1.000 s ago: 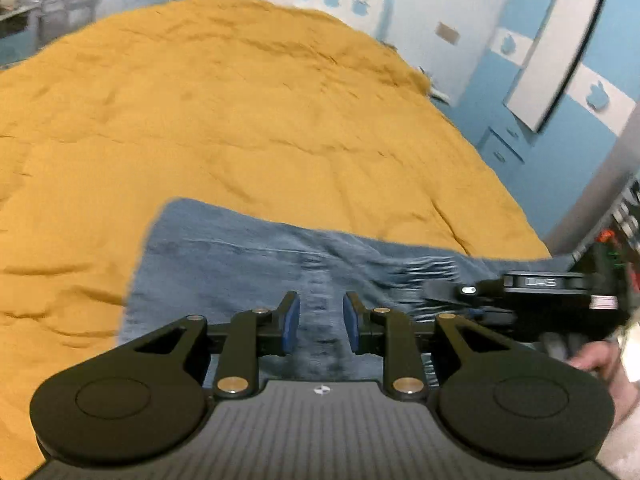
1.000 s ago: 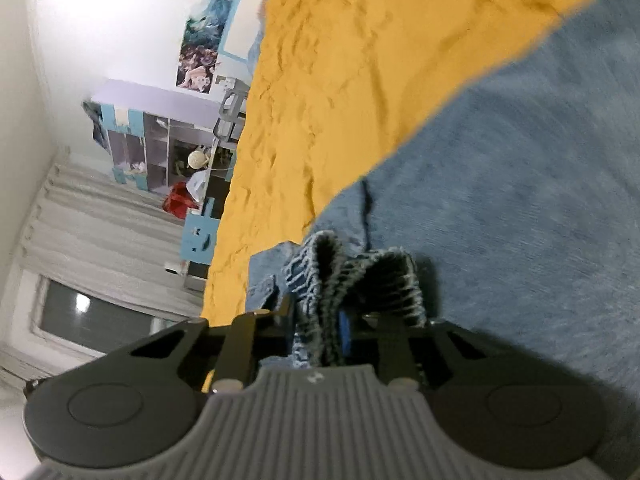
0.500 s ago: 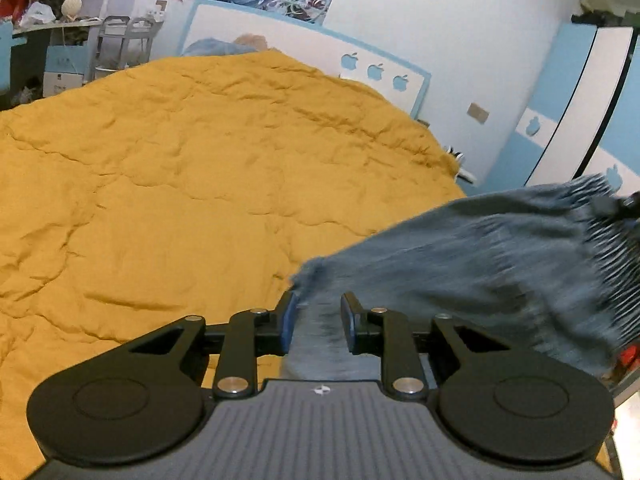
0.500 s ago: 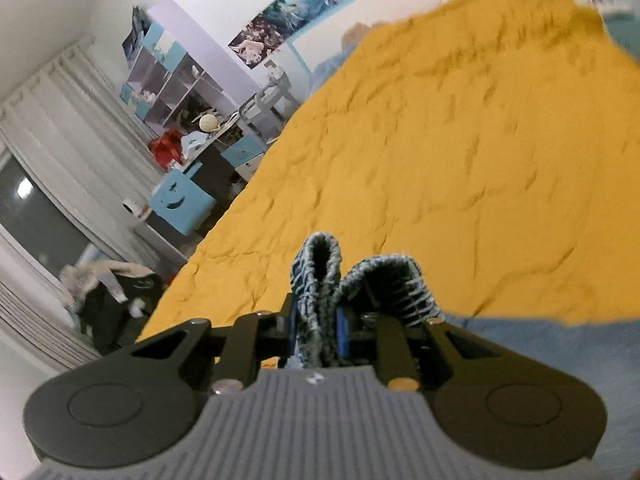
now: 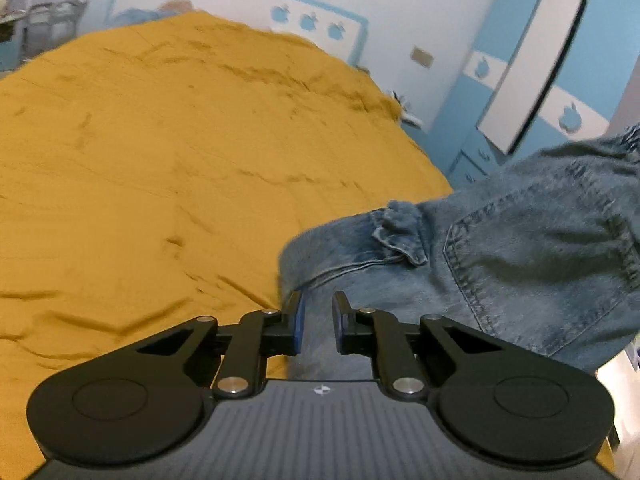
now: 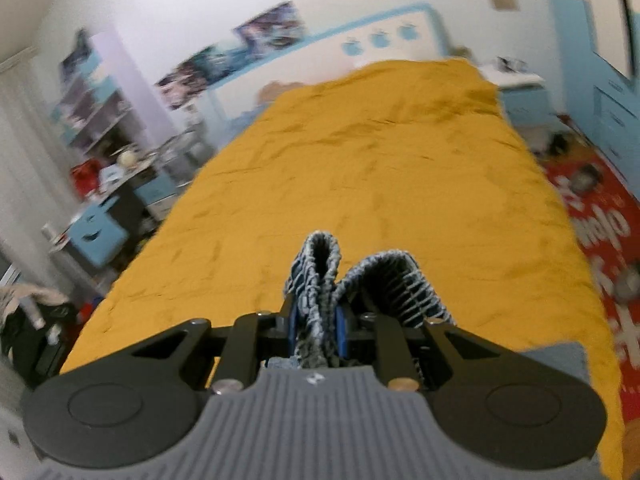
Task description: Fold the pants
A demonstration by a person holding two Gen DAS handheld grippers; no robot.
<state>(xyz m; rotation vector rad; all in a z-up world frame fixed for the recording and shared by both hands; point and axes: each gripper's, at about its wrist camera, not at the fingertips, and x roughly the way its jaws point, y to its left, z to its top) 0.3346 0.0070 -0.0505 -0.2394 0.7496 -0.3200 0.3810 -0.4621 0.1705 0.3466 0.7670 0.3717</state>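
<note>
The blue denim pants (image 5: 500, 256) hang in the air at the right of the left wrist view, back pocket and waistband showing. My left gripper (image 5: 318, 322) has a narrow gap between its blue pads, with denim lying between and behind them; I cannot tell whether it pinches the cloth. My right gripper (image 6: 316, 324) is shut on the bunched ribbed waistband of the pants (image 6: 320, 280), which sticks up in two folds above the fingers. Both are held above the bed.
A bed with an orange quilt (image 5: 168, 152) fills both views (image 6: 380, 184). A blue and white wardrobe (image 5: 552, 60) stands to the right. Shelves and a desk (image 6: 112, 160) stand left of the bed, a red rug (image 6: 600, 220) to its right.
The pants were lying flat on the quilt and have been lifted off it. Both grippers rose and now look along the bed; the right one turned from pointing sideways to facing the headboard.
</note>
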